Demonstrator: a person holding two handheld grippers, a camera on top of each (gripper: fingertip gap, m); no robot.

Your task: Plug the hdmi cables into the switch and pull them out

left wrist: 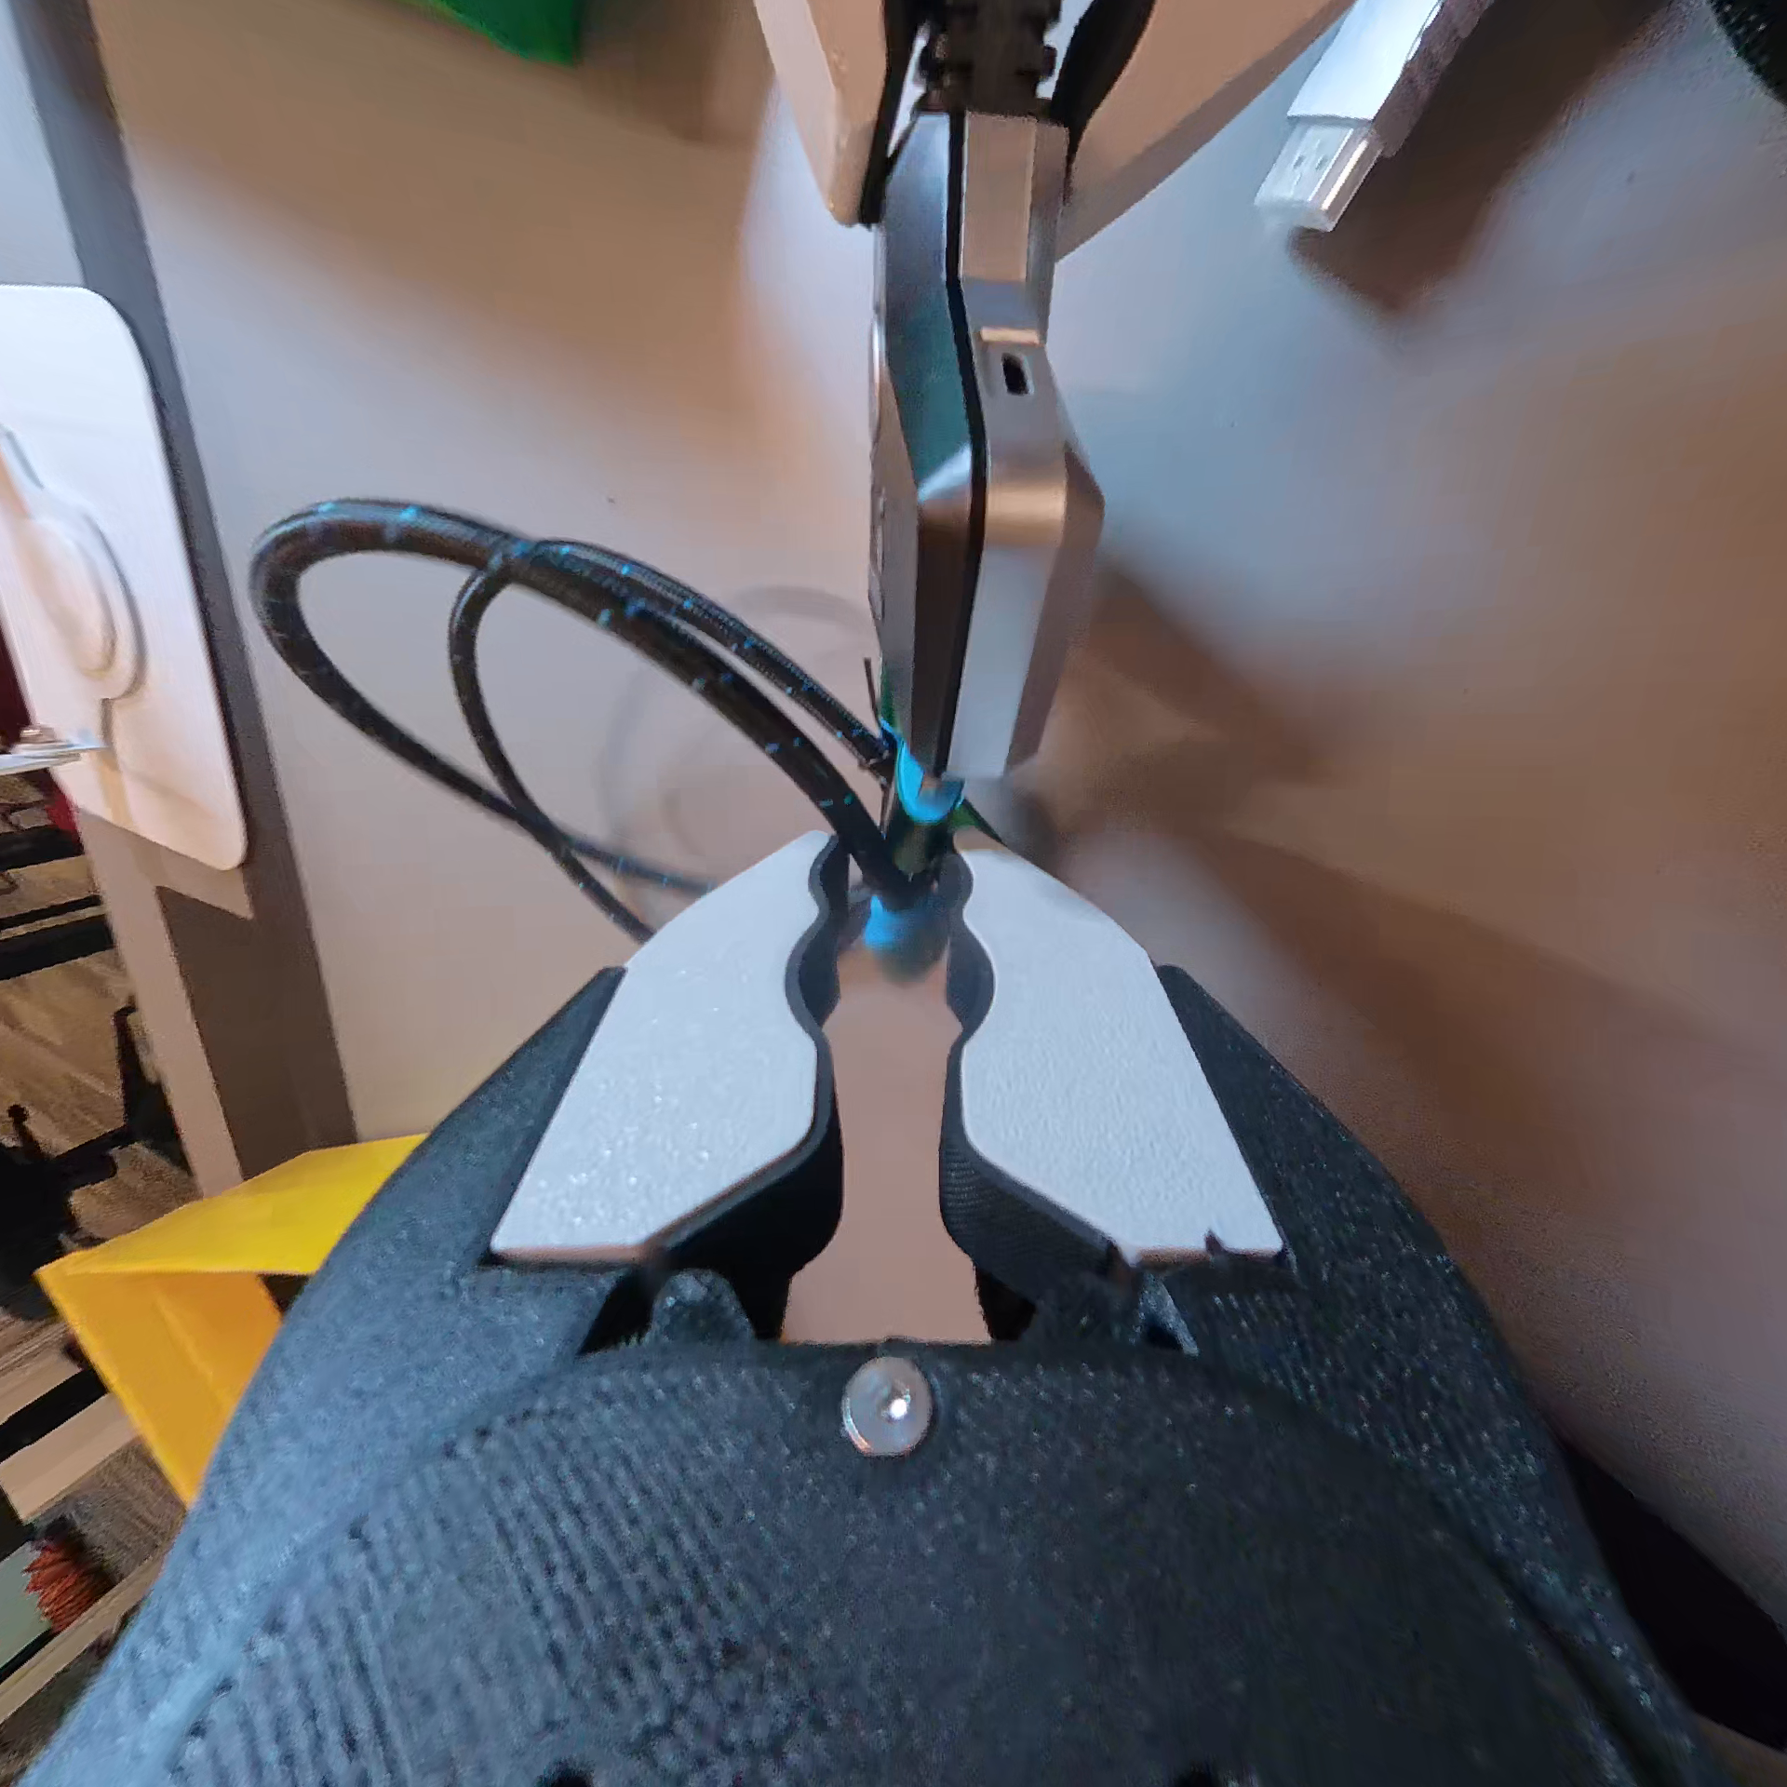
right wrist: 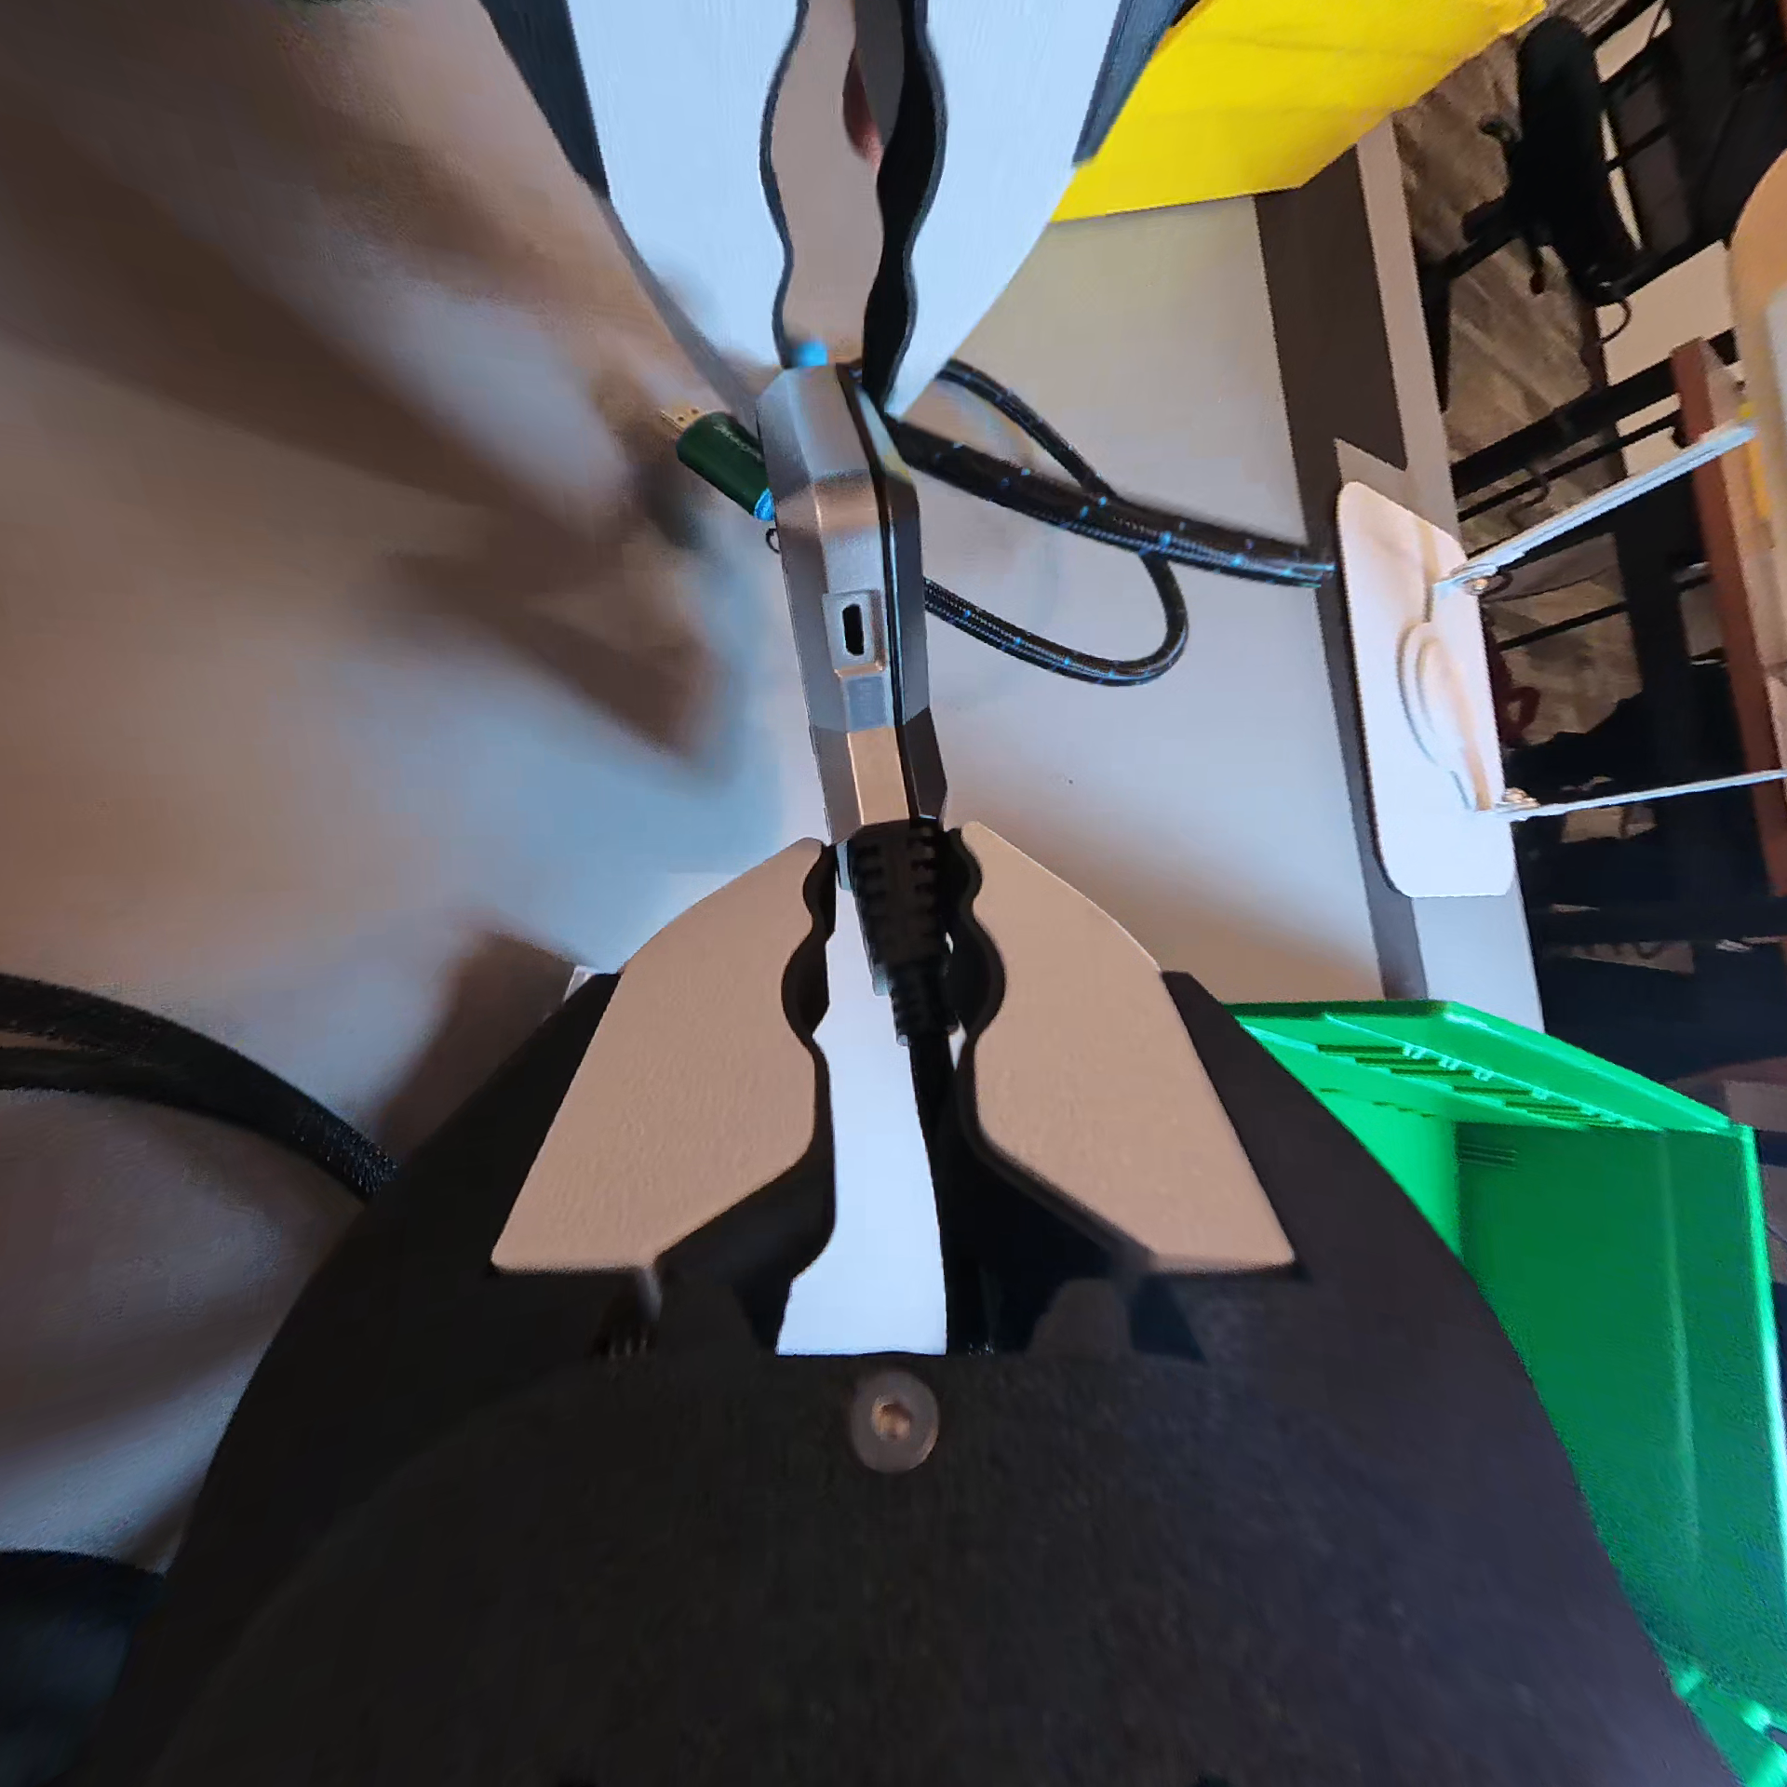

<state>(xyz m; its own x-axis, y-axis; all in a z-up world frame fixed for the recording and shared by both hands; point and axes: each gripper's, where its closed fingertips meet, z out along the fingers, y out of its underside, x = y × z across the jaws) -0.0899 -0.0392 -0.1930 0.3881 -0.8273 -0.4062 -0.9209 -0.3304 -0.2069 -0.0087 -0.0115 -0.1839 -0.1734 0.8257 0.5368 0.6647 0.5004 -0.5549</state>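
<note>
The grey metal switch (left wrist: 1006,541) is held up between my two grippers, above the white table. My left gripper (left wrist: 894,870) is shut on a blue-collared hdmi plug (left wrist: 894,933) at the switch's near end; I cannot tell how deep the plug sits. A second, green hdmi plug (right wrist: 720,454) lies loose beside the switch with its gold tip bare. Two black braided cables (left wrist: 387,580) loop off to the left. My right gripper (right wrist: 899,851) is shut on the black ribbed cable end (right wrist: 899,909) of the switch (right wrist: 851,600). The left gripper (right wrist: 851,319) shows at the top.
A yellow bin (left wrist: 193,1286) and a green bin (right wrist: 1547,1209) stand at opposite table edges. A white plate with hooks (right wrist: 1421,696) hangs over the edge. A silver connector (left wrist: 1344,145) lies far right. A thick black cable (right wrist: 193,1093) crosses near the right gripper. The left gripper's tips are roughly 9 centimetres from the right gripper's.
</note>
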